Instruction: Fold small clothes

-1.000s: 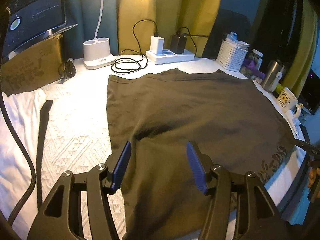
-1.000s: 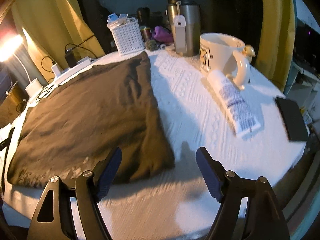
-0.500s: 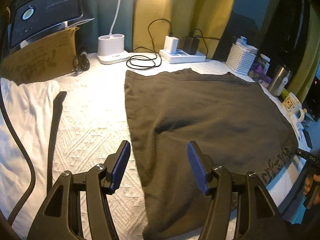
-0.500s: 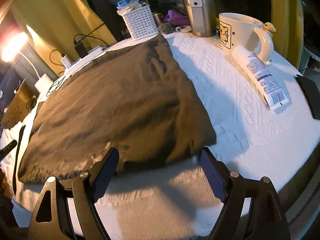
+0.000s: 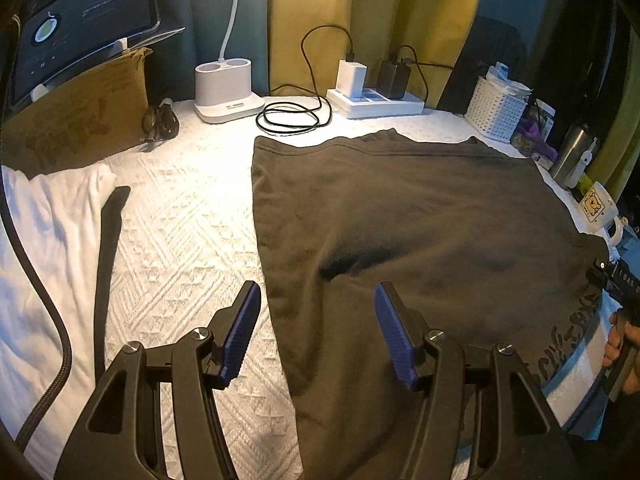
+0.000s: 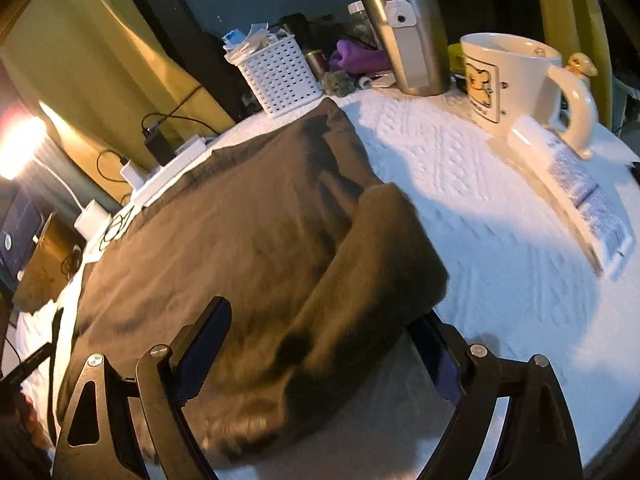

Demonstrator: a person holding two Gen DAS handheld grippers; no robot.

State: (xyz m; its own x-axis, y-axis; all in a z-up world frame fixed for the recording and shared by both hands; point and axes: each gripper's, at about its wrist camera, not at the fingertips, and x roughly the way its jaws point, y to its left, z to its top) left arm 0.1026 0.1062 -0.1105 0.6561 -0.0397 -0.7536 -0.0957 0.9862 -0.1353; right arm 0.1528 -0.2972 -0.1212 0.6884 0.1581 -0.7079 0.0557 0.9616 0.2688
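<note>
The brown garment (image 5: pixel 400 220) lies spread across the middle of the white textured tabletop (image 5: pixel 180 232), mostly flat, with printed lettering near its edge by the person's right hand (image 5: pixel 622 344). Judging from that, the folding has hardly begun: no clean fold shows, only a raised, bunched corner in the right wrist view, so nearly every fold seems left to do. The left gripper (image 5: pixel 318 332) hovers over the garment's left edge, its blue fingers (image 5: pixel 242 332) apart and empty, one over bare tabletop and one over cloth. The right gripper (image 6: pixel 320 356) has just been opening its jaws, and they stand wide with the bunched corner of the garment between them; the cloth partly hides the right-hand finger, and the pads do not appear to press on it. A white cloth (image 5: pixel 44 248) lies well apart at the left, perhaps waiting its turn. As for containers, the white perforated basket (image 6: pixel 280 76) holds crumpled papers or packets, the bear-printed mug (image 6: pixel 516 84) looks empty as far as its inside shows, and the steel tumbler (image 6: pixel 412 28) is lidded, its contents hidden.
</note>
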